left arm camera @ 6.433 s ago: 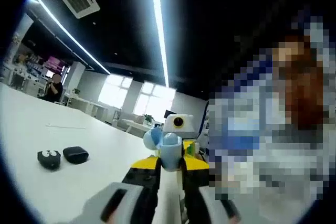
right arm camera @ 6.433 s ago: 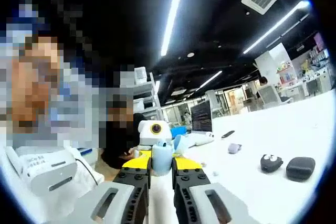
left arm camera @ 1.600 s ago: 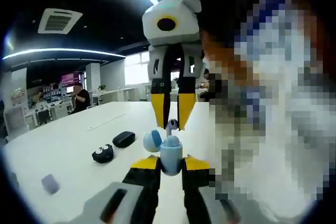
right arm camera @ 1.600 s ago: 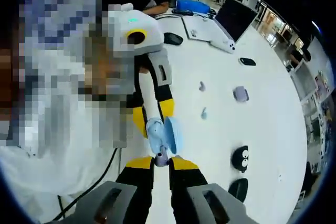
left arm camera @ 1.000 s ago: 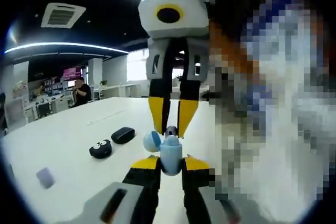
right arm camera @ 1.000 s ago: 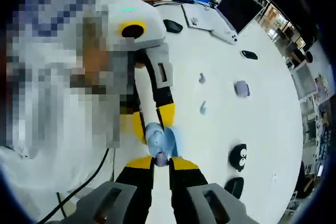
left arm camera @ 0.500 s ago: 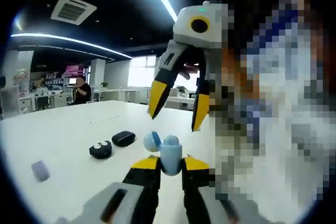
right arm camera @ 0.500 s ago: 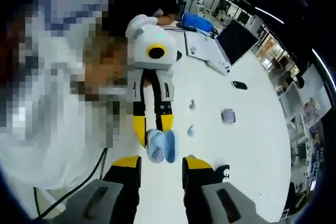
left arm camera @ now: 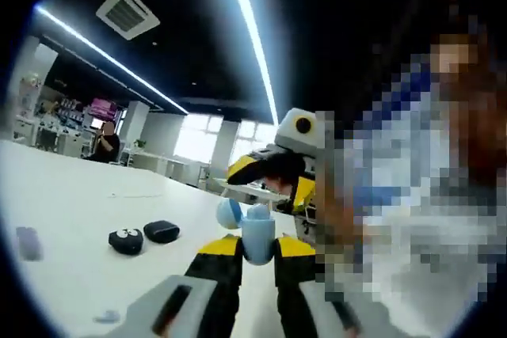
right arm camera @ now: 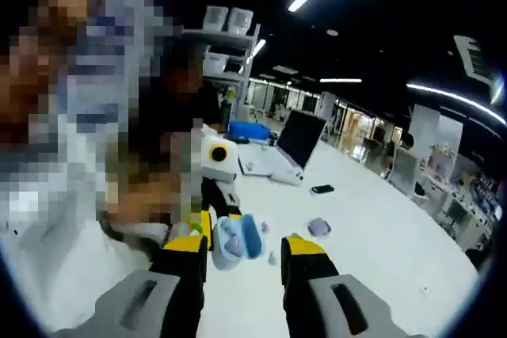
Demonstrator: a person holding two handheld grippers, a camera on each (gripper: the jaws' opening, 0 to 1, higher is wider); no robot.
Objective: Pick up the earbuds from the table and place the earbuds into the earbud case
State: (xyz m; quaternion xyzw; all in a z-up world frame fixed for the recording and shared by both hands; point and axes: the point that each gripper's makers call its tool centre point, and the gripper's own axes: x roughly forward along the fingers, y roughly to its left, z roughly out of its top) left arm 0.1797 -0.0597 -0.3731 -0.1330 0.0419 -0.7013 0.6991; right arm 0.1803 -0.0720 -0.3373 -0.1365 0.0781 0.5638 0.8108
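My left gripper (left arm camera: 257, 249) is shut on a light-blue earbud case (left arm camera: 257, 229) and holds it upright above the white table (left arm camera: 71, 203), lid (left arm camera: 229, 213) swung open to the left. In the right gripper view the same case (right arm camera: 234, 238) hangs open just beyond my right gripper (right arm camera: 245, 249), whose jaws stand wide apart with nothing between them. The left gripper (right arm camera: 212, 187) reaches in there from the left. A small pale-blue earbud (right arm camera: 272, 258) lies on the table below the case. The right gripper (left arm camera: 273, 167) shows behind the case in the left gripper view, drawn back.
Two black cases, one with cartoon eyes (left arm camera: 127, 241) and one plain (left arm camera: 162, 232), lie on the table with a lilac piece (left arm camera: 28, 243) farther left. An open laptop (right arm camera: 295, 146), a phone (right arm camera: 322, 189) and a lilac object (right arm camera: 319, 227) sit farther off. A person stands close.
My right gripper, shut on an earbud at the case a second ago, has opened and drawn back from it. Both views have swung; the left still holds the case.
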